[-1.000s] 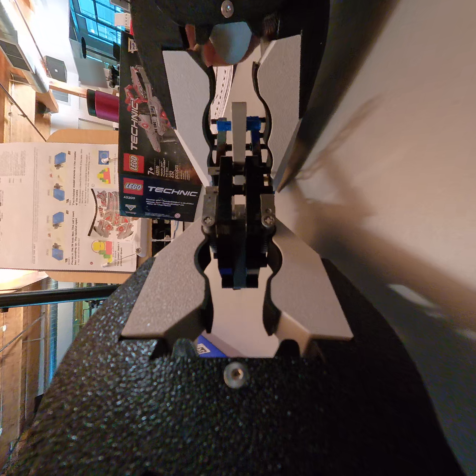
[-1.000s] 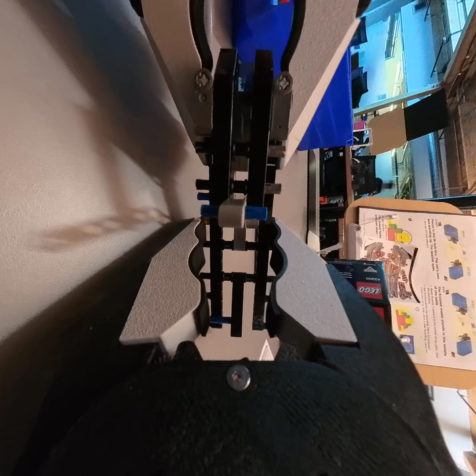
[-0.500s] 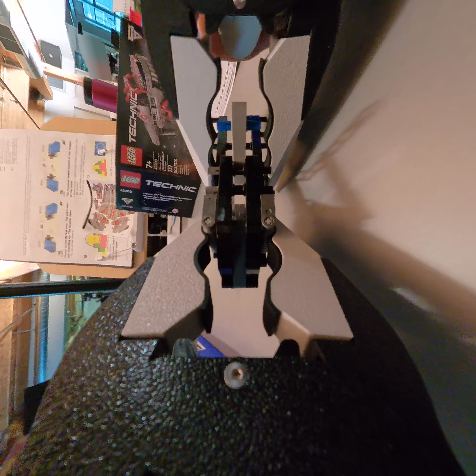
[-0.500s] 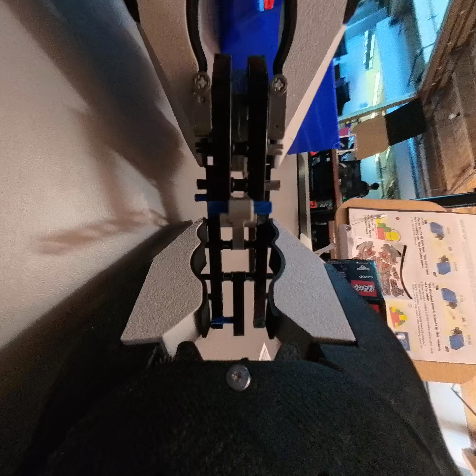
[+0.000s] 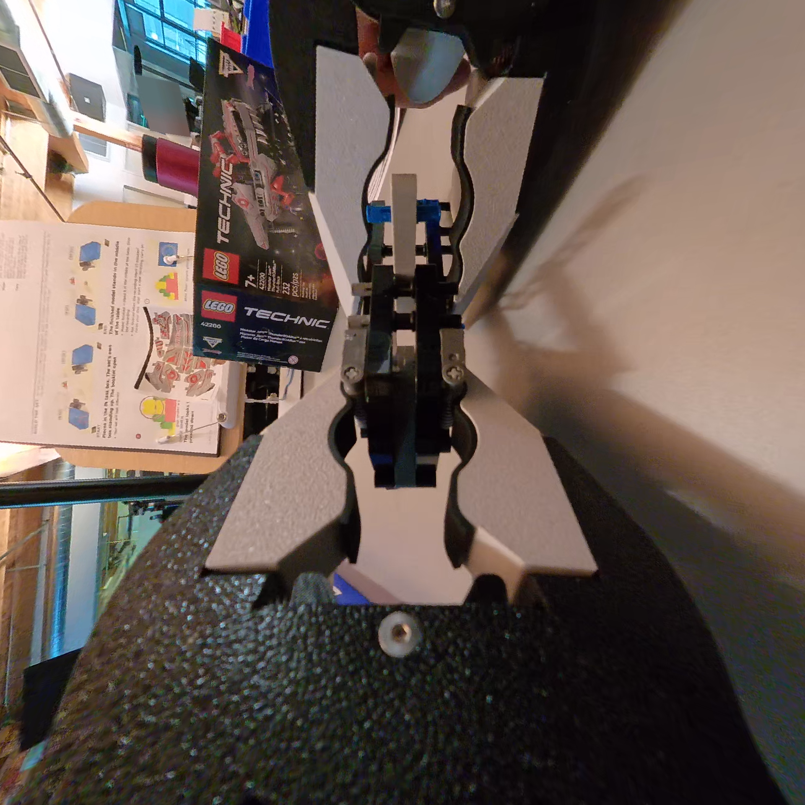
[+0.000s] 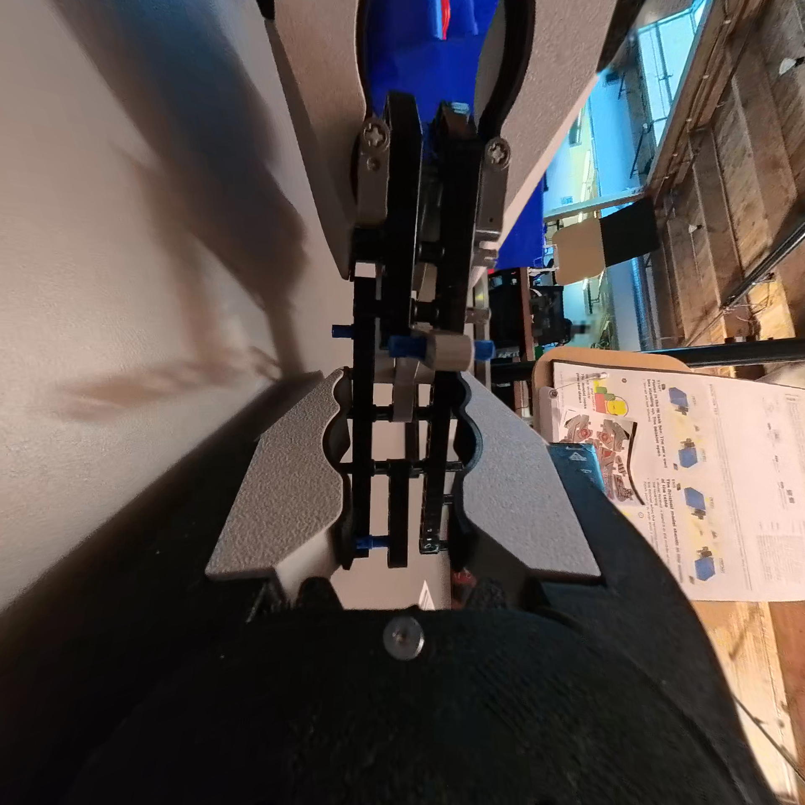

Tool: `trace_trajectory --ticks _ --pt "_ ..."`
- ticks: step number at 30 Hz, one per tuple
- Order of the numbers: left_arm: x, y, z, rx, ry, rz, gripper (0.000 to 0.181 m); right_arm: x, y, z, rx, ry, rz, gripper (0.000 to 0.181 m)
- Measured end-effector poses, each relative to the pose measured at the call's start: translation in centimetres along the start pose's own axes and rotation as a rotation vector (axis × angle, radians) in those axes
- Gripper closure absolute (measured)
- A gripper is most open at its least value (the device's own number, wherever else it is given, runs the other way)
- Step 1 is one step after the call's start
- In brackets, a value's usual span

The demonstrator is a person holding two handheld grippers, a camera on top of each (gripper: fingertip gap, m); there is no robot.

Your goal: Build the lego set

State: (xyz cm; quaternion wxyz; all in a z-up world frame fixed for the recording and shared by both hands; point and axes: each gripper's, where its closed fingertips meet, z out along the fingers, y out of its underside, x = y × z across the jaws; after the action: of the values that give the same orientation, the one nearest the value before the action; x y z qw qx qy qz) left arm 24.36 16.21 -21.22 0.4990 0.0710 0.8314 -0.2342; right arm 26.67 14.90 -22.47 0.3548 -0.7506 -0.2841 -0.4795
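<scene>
Both grippers clamp 1 black lego frame (image 5: 403,348) from opposite ends above the white table (image 5: 653,218). The left gripper (image 5: 403,392) closes on one end; the right gripper (image 6: 403,479) closes on the other — its fingertips (image 6: 300,479) press the 2 long black beams. A grey piece on a blue pin (image 6: 444,350) sits between the beams. The frame's middle is hidden by both sets of fingers. The lego box (image 5: 261,226) stands behind, partly cut off — edges blurred.

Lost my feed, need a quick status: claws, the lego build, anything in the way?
Left claw and right claw shut on opposite ends of the black lego frame, held off the table. Grey lever on blue pin. Nothing blocking.
</scene>
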Motion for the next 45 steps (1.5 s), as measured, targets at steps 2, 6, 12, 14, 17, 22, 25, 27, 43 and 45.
trace_trajectory --ticks 2,6,12,14,17,22,25,27,43,45 --pt "0.1 0.0 -0.1 0.006 0.008 -0.014 0.143 -0.1 0.0 0.0 -0.014 -0.012 0.007 0.137" --pt "0.4 0.5 0.0 0.008 0.037 -0.067 0.143 -0.5 0.1 0.3 -0.072 -0.076 0.025 0.137" --pt "-0.1 0.8 -0.4 0.085 0.101 -0.301 0.142 0.2 -1.0 0.2 0.067 -0.117 0.06 0.139" --pt "0.4 0.8 -0.3 0.1 0.176 -0.427 0.143 -0.3 -1.3 -0.2 0.116 -0.147 0.102 0.141" --pt "1.4 1.6 0.1 0.075 0.232 -0.472 0.142 -1.0 -1.4 -0.6 0.147 -0.213 0.172 0.138" --pt "1.6 1.4 0.1 0.097 0.244 -0.479 0.142 -1.0 -1.4 -0.9 0.158 -0.239 0.216 0.132" --pt "1.5 1.0 0.1 0.1 0.236 -0.443 0.143 -0.8 -2.0 -1.0 0.185 -0.245 0.26 0.135" --pt "1.5 1.0 0.0 0.097 0.229 -0.428 0.143 -0.7 -2.0 -1.0 0.181 -0.243 0.26 0.137" --pt "1.6 1.0 -0.3 0.103 0.226 -0.409 0.143 -1.2 -1.5 -1.0 0.137 -0.28 0.263 0.139" --pt "1.6 1.1 -0.3 0.103 0.224 -0.409 0.143 -1.2 -1.5 -0.9 0.134 -0.286 0.274 0.14"
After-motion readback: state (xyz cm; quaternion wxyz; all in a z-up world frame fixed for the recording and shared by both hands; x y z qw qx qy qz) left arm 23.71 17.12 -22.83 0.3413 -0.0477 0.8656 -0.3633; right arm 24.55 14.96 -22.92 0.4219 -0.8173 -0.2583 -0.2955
